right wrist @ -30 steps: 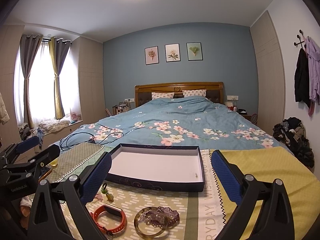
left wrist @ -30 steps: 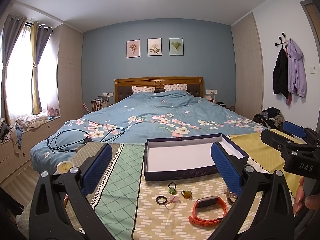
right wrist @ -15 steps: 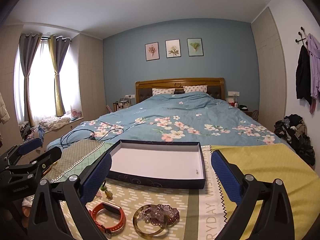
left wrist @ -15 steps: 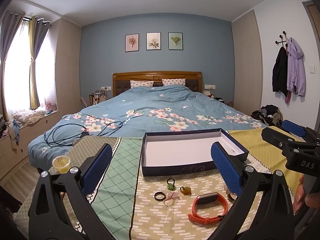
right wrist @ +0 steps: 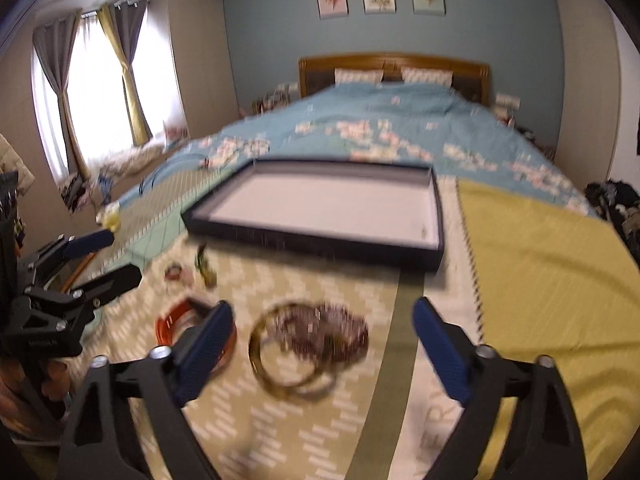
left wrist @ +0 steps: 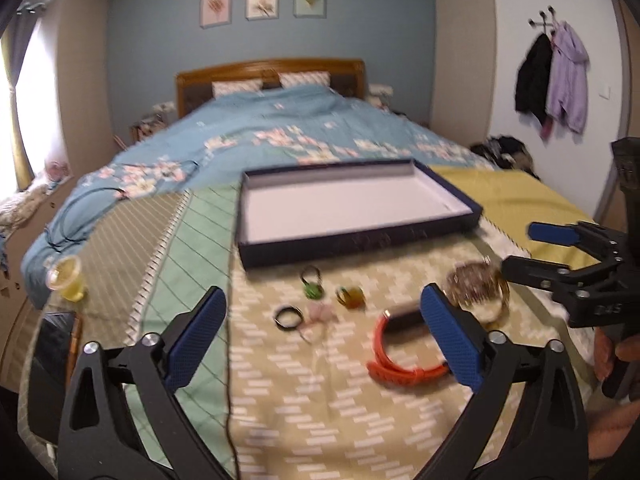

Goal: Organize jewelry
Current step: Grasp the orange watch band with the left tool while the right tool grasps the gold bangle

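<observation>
Blurring bangles (right wrist: pixel 294 354) beside beaded bracelet (right wrist: pixel 340 332)

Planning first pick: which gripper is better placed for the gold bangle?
Right. The right gripper is open with the gold bangle framed between its fingers. The left gripper, also open, frames the small rings and the orange band instead.

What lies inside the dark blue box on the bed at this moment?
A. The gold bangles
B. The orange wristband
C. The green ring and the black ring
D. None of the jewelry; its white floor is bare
D. The box shows only its white floor, while the orange wristband, gold bangles, green ring and black ring all lie on the patterned cloth in front of it.
</observation>
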The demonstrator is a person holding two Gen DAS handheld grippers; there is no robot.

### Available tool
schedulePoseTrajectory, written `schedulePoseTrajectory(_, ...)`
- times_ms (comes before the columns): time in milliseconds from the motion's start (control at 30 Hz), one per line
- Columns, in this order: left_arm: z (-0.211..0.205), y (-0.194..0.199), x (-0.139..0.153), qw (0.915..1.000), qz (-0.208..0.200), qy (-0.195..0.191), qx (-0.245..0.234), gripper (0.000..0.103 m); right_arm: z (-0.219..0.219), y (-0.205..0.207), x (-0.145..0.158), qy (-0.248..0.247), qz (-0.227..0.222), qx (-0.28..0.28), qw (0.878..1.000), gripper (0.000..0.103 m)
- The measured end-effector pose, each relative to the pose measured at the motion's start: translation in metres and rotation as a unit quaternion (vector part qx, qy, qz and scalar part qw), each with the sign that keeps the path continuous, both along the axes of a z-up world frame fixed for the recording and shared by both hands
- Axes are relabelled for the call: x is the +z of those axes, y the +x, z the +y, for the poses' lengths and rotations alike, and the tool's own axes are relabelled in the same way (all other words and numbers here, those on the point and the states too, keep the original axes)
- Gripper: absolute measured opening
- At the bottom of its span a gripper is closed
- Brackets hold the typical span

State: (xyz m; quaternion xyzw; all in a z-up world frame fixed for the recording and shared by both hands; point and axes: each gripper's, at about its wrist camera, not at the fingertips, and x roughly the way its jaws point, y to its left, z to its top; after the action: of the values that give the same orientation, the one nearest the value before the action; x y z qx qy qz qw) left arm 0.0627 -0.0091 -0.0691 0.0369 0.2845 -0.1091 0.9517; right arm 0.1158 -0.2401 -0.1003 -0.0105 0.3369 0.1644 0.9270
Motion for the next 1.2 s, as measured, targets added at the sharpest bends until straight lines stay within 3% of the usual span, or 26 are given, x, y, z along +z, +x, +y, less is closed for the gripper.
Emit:
schedulePoseTrajectory(133,-0.011,0.010,-0.014,0.9992,0.026,0.010,-0.029,0.078,-0.003,0.002,-0.012,0.003,0.040,0.007,0.999,0.051)
schedulePoseTrajectory(300,-0.026,0.019,-0.027,0.9957,0.064,0.019,-0.064,0.067,-0.005,0.004,-0.016,0.012,0.066,0.015,0.998,0.035)
schedulePoseTrajectory(467,-0.040,0.022,-0.038,0.9910,0.096,0.015,-0.092,0.051,-0.009,0.010,-0.022,0.030,0.091,0.015,0.995,0.019)
schedulePoseTrajectory(533,-0.042,0.024,-0.041,0.9891,0.109,0.010,-0.099,0.040,-0.011,0.013,-0.025,0.036,0.100,0.013,0.994,0.012)
schedulePoseTrajectory(633,-0.043,0.028,-0.043,0.9854,0.131,-0.006,-0.108,0.025,-0.013,0.015,-0.026,0.041,0.103,0.012,0.994,0.009)
schedulePoseTrajectory(833,-0.037,0.033,-0.044,0.9840,0.149,-0.009,-0.098,0.011,-0.018,0.014,-0.022,0.049,0.098,0.022,0.994,0.006)
schedulePoseTrajectory(1200,-0.025,0.038,-0.028,0.9856,0.139,-0.032,-0.091,0.007,-0.030,0.023,0.007,0.086,0.066,0.029,0.994,0.006)
